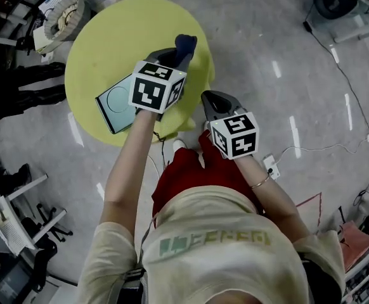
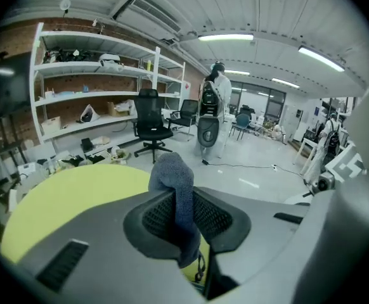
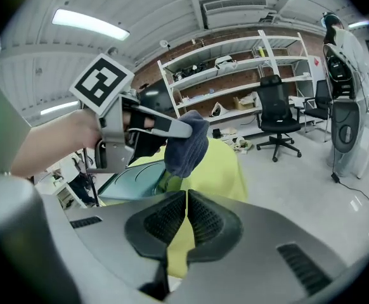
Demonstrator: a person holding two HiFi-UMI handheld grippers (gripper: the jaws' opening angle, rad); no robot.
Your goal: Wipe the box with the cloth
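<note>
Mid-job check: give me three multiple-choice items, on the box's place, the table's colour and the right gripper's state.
1. The box lies: A on the floor; B on the table; C on a shelf.
2. The table is: A yellow; B red; C white.
3. The right gripper has its jaws: A wide apart; B shut on the box; C together, empty.

B, it rests on the tabletop. A, its top is yellow. C, they meet with nothing between; the left gripper holds the cloth.
</note>
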